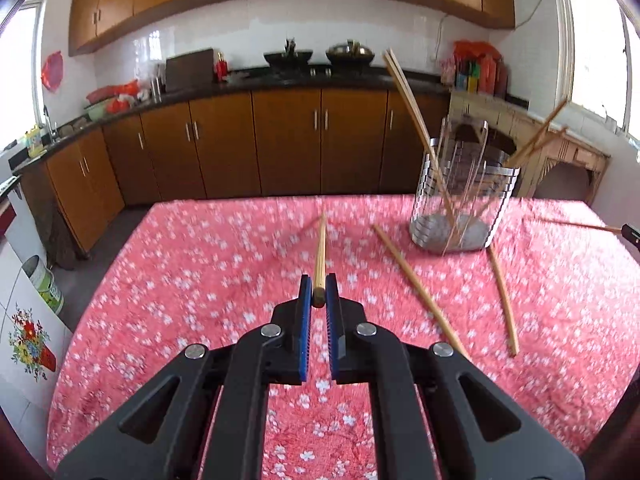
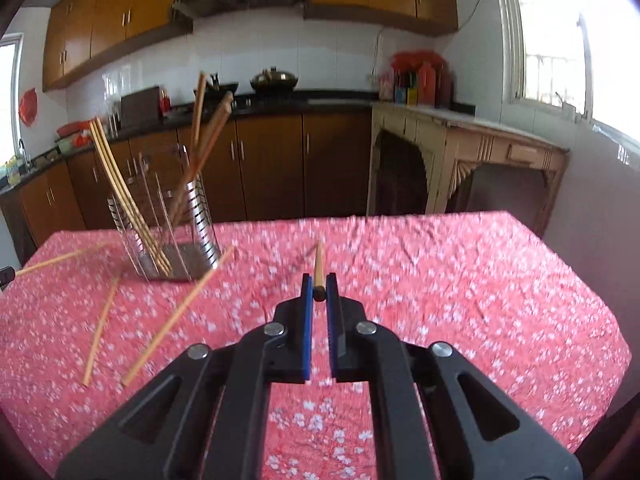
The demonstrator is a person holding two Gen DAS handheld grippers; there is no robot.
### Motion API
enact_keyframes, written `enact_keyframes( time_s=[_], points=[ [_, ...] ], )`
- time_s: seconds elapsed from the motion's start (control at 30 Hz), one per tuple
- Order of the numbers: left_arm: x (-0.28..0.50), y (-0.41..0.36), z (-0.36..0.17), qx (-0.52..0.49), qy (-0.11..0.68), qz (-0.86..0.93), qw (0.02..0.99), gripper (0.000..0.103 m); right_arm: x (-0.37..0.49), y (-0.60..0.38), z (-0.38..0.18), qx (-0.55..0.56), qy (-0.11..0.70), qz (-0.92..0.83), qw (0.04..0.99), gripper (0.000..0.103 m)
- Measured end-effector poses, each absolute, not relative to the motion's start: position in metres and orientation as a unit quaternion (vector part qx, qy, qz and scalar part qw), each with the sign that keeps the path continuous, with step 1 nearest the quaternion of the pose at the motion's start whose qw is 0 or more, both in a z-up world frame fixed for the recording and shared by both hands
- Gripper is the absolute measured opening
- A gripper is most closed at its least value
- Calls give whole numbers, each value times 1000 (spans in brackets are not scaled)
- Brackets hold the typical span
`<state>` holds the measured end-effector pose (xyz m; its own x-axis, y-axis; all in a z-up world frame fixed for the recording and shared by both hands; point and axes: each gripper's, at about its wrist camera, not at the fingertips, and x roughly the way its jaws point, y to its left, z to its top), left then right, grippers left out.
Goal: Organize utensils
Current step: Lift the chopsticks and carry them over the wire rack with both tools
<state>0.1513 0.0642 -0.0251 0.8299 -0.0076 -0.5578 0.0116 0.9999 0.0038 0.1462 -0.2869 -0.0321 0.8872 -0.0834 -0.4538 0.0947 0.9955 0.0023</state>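
Black linkage arms fill the foreground of both wrist views, ending in blue-padded jaws. Between the jaws of the left hand-held gripper point(image 1: 319, 294) a wooden chopstick point(image 1: 320, 254) is clamped by its thick end, its thin tip pointing away over the surface point(image 1: 200, 280), which is covered by a pink cloth with white blossoms. The right hand-held gripper point(image 2: 319, 292) is likewise clenched on the thick end of a second chopstick point(image 2: 318, 266), which is also pointed forward above the cloth.

A slatted metal utensil holder point(image 1: 464, 196) is seen standing upright on the surface, ahead and to the right in the left wrist view and ahead and to the left in the right wrist view. Several chopsticks point(image 1: 416, 120) are leaned inside it, some tilted left and some tilted right. Two loose chopsticks point(image 1: 420, 288) are left lying flat on the cloth just in front of the holder, apart from each other and not touched by either gripper. At the right edge of the left view, the tip of the other gripper with its chopstick can just be made out.

Brown kitchen cabinets point(image 1: 288, 144) and a dark countertop with pots are seen beyond the surface, and bright windows at the sides.
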Motion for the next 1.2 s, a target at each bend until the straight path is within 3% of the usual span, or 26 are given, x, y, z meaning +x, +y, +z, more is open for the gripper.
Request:
enact_keyframes(
  time_s=[0.47, 1.2],
  points=[
    [165, 75, 54, -43, 197, 6, 979, 7, 160, -283, 38, 29, 150, -37, 988, 7],
    [154, 56, 89, -43, 160, -19, 986, 7, 138, -270, 86, 57, 123, 31, 990, 7]
  ],
)
